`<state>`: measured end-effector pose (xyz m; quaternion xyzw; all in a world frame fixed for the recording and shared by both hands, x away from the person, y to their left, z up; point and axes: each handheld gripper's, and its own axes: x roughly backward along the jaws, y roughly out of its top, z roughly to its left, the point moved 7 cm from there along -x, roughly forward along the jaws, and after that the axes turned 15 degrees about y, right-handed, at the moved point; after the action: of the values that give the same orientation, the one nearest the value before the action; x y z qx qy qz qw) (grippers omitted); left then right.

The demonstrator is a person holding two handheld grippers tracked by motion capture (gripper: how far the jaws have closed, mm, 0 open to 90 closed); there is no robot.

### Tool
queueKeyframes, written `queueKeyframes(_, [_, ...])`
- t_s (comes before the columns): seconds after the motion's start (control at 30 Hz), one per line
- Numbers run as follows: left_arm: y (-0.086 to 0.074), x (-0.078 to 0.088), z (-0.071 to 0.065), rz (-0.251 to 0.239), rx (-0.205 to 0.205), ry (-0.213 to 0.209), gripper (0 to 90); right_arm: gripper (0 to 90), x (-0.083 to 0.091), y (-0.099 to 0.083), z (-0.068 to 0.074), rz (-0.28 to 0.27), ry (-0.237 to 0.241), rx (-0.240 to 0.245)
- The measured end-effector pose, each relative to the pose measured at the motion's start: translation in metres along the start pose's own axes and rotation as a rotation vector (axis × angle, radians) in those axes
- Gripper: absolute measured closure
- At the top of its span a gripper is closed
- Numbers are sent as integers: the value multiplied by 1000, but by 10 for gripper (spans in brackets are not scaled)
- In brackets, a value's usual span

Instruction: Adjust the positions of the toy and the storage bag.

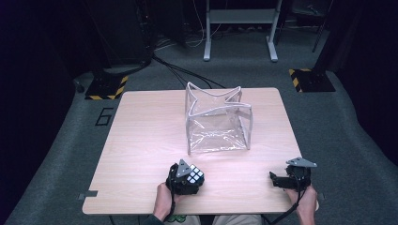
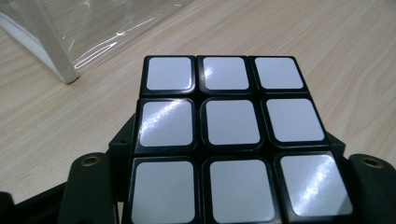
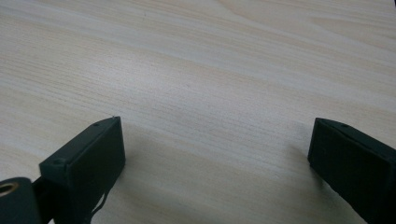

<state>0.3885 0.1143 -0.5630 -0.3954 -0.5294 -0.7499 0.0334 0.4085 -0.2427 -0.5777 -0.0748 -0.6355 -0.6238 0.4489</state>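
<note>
On the wooden table (image 1: 141, 140), our left gripper (image 1: 184, 180) grasps the cube (image 2: 224, 140) at the near edge; the right gripper (image 3: 215, 158) rests released. We should carry the cube level over the clear bag (image 1: 218, 124), then lower it slowly.

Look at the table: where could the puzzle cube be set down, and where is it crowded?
Bare wood lies left of the clear bag, right of it toward the table edge, and between the left gripper, holding the puzzle cube, and the open right gripper. Only the bag's middle patch is crowded.
</note>
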Motion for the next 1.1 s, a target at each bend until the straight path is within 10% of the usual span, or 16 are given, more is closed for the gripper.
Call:
queueKeyframes(0.7, [-1, -5, -4, 1, 5, -32, 322, 36, 0, 0, 0, -1, 1, 1])
queueKeyframes(0.8, [0, -1, -2, -11, 21, -48, 161, 36, 0, 0, 0, -1, 1, 1])
queueKeyframes(1.1, [2, 14, 10, -6, 75, -71, 46, 36, 0, 0, 0, -2, 2, 1])
